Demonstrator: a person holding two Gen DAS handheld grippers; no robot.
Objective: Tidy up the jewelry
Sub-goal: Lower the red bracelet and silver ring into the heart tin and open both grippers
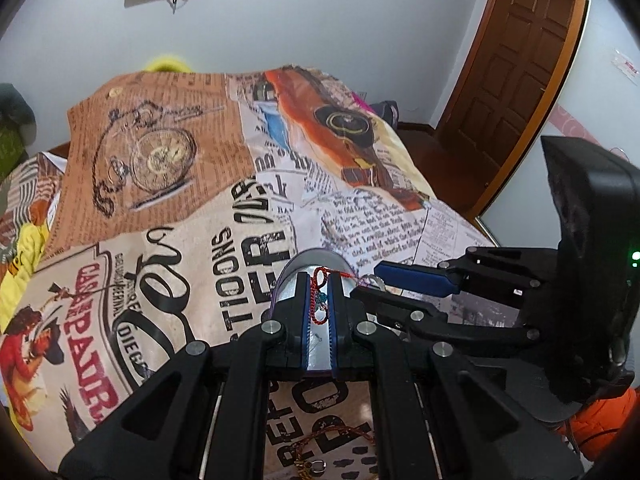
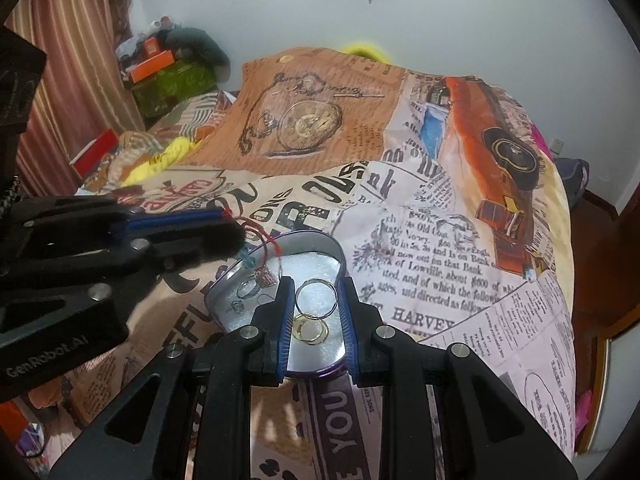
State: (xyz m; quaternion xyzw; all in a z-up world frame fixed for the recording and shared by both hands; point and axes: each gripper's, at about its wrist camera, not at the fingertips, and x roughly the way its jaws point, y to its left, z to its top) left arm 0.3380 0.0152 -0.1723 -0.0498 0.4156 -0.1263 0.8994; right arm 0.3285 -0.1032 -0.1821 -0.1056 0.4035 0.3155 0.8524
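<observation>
A heart-shaped silver tin [image 2: 320, 252] with a purple rim lies open on the printed bedspread. It holds several rings [image 2: 310, 328]. My left gripper [image 1: 320, 292] is nearly shut on a red cord bracelet [image 1: 319, 300] and holds it over the tin [image 1: 316, 266]; in the right wrist view the cord [image 2: 268, 240] dangles from the left gripper's fingertips [image 2: 224, 220] with a small charm [image 2: 266, 276] hanging into the tin. My right gripper [image 2: 316, 292] is partly open over the tin, with a silver ring [image 2: 316, 296] between its jaws; whether they touch it I cannot tell.
Another red-and-gold cord with a small ring [image 1: 320, 464] lies on the bedspread below my left gripper. A brown door [image 1: 520, 60] stands to the right. Boxes and clutter [image 2: 160, 68] sit by the curtain at the far left.
</observation>
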